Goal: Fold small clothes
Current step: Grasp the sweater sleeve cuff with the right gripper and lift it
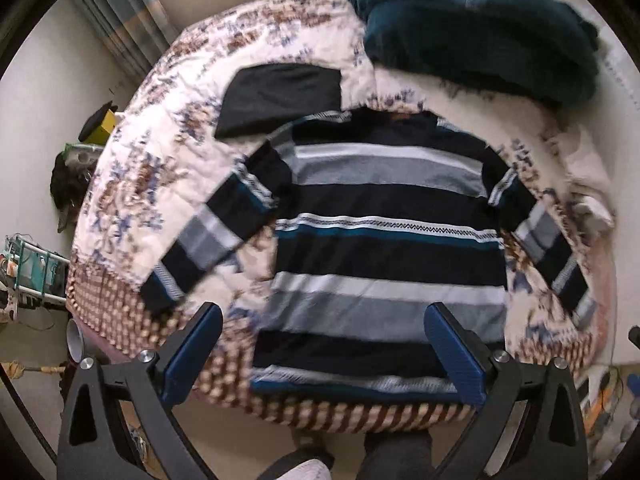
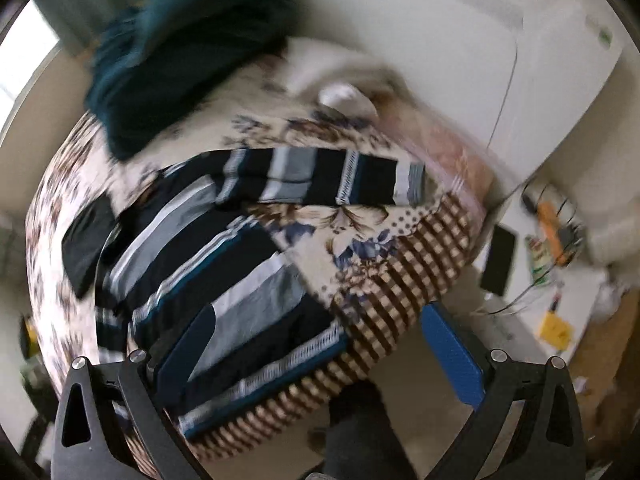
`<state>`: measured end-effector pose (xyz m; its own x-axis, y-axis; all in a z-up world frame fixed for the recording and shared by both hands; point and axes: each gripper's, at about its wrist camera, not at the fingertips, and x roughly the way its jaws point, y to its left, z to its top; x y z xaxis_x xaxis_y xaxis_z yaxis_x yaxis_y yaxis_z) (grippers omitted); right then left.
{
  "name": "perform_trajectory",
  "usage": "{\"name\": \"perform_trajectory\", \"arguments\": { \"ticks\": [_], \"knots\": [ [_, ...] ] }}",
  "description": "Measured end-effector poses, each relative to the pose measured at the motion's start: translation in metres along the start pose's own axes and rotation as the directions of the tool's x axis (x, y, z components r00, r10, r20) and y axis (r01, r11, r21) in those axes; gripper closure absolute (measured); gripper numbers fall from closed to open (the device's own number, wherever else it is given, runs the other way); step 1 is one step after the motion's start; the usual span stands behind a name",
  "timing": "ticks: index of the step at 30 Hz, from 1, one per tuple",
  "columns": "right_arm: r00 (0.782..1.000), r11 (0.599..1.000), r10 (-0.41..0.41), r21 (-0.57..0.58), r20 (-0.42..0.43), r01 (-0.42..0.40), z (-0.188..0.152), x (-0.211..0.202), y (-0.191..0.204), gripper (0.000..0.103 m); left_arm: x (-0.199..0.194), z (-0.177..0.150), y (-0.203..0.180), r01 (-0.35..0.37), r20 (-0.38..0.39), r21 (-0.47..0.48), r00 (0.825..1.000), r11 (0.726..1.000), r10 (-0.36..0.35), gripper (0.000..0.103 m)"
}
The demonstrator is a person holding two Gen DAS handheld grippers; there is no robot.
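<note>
Left gripper [image 1: 324, 354]: blue fingers [image 1: 192, 354] spread wide, holding nothing, hovering above the near hem of the sweater.

Right gripper [image 2: 316, 354]: fingers [image 2: 450, 354] likewise wide apart and empty; the left one overlaps the sweater's near right corner in view, the right one hangs past the bed's near edge over open floor. Contact cannot be told; the picture is blurred.

Sweater [image 1: 384, 248]: striped navy, grey, white and teal, lying flat on the bed, hem toward the near edge, collar far. Both sleeves are spread outward; the left sleeve [image 1: 216, 224] angles down to the near left, the right sleeve [image 2: 320, 178] runs toward the bed's right edge.

Bed [image 1: 132, 184]: floral cover with a checked border along the near edge. Bare cover lies left of the sweater and between body and sleeves.

Black garment [image 1: 280, 98]: folded, just beyond the left shoulder, touching or nearly so.

Teal blanket [image 1: 480, 28]: heaped at the far right of the bed, apart from the sweater.

Bench [image 2: 532, 308]: right of the bed, cluttered with a phone [image 2: 499, 260] and cables.
</note>
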<state>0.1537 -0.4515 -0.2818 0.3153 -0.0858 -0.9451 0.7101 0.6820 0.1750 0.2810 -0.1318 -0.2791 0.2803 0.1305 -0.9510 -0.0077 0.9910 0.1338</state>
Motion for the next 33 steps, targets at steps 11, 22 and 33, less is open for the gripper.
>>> {"name": "perform_trajectory", "arguments": {
  "ticks": [11,22,33],
  "knots": [
    [0.981,0.875,0.091,0.484,-0.168,0.001,0.073,0.274,-0.133,0.002,0.209,0.017,-0.075,-0.121,-0.256,-0.006,0.96,0.993,0.115,0.0],
    [0.993,0.547,0.077,0.829,0.087,-0.115,0.067,0.371,-0.208,0.011,0.293,0.045,-0.097,-0.115,-0.27,-0.029,0.957,0.993,0.103,0.0],
    [0.981,0.711,-0.092,0.701,0.172,-0.057,0.129,0.344,-0.149,0.089,0.275,0.057,-0.064,-0.062,-0.229,-0.101,0.973,0.993,0.038,0.0]
  ]
}}
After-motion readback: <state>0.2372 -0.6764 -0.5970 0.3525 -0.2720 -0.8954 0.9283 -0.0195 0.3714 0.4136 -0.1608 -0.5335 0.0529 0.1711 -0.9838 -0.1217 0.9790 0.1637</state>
